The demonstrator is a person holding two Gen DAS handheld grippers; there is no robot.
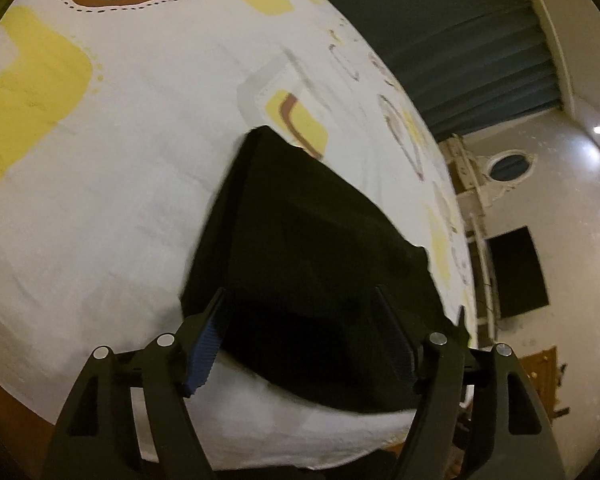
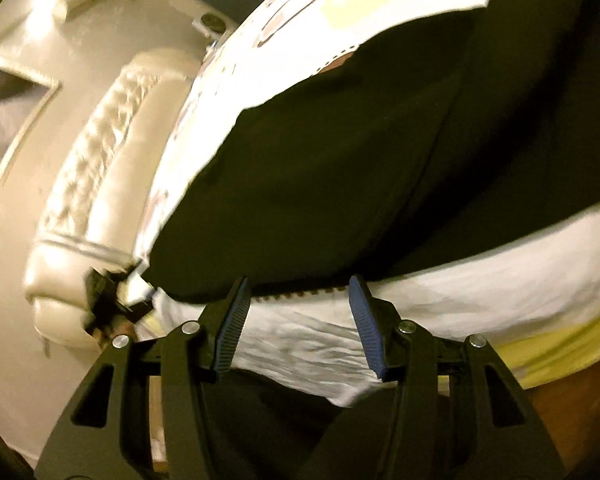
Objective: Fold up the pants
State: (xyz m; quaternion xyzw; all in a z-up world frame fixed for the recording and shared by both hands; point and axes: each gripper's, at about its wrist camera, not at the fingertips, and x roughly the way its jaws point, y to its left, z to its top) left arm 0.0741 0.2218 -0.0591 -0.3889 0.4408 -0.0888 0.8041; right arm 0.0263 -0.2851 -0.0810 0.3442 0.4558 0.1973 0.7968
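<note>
Black pants [image 1: 300, 240] lie on a white bedsheet [image 1: 140, 140] with yellow and brown shapes. In the left wrist view my left gripper [image 1: 300, 300] is open, its blue-padded fingers [image 1: 204, 344] spread over the near edge of the pants, holding nothing. In the right wrist view the pants [image 2: 340, 160] lie as a broad dark mass on the sheet [image 2: 320, 340]. My right gripper [image 2: 298, 284] is open just in front of their near edge, above bare sheet, holding nothing.
A cream padded headboard [image 2: 100, 160] stands left of the bed in the right wrist view. A dark curtain [image 1: 460, 48], a wall and a dark screen [image 1: 520, 272] lie beyond the bed's far edge. Brown floor [image 2: 572, 400] shows beside the bed.
</note>
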